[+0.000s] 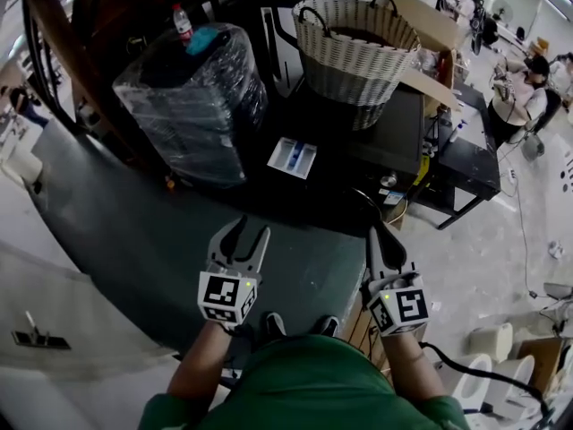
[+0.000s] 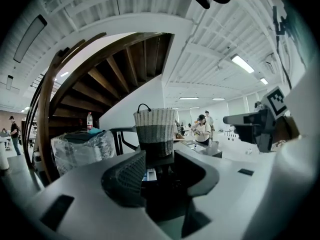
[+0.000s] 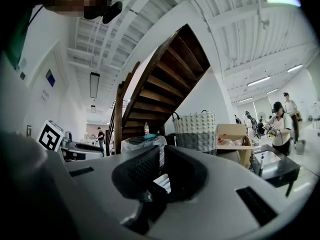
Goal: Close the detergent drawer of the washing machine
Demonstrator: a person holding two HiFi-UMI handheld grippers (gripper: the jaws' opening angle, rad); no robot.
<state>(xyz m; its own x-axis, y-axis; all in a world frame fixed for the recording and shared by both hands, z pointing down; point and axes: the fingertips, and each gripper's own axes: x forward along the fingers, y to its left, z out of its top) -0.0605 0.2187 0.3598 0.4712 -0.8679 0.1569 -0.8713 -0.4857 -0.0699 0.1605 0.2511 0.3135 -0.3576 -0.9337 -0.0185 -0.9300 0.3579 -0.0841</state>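
Found detergent drawer (image 1: 292, 158) jutting open from the black washing machine (image 1: 380, 141), below the wicker basket (image 1: 354, 47) on top. Held left tool (image 1: 251, 237) and right tool (image 1: 378, 240) low, well short of the drawer, both aimed toward it, probably to line up a push. Left jaws spread wide, empty; right jaws parted more narrowly, nothing between. Drawer not yet touched.
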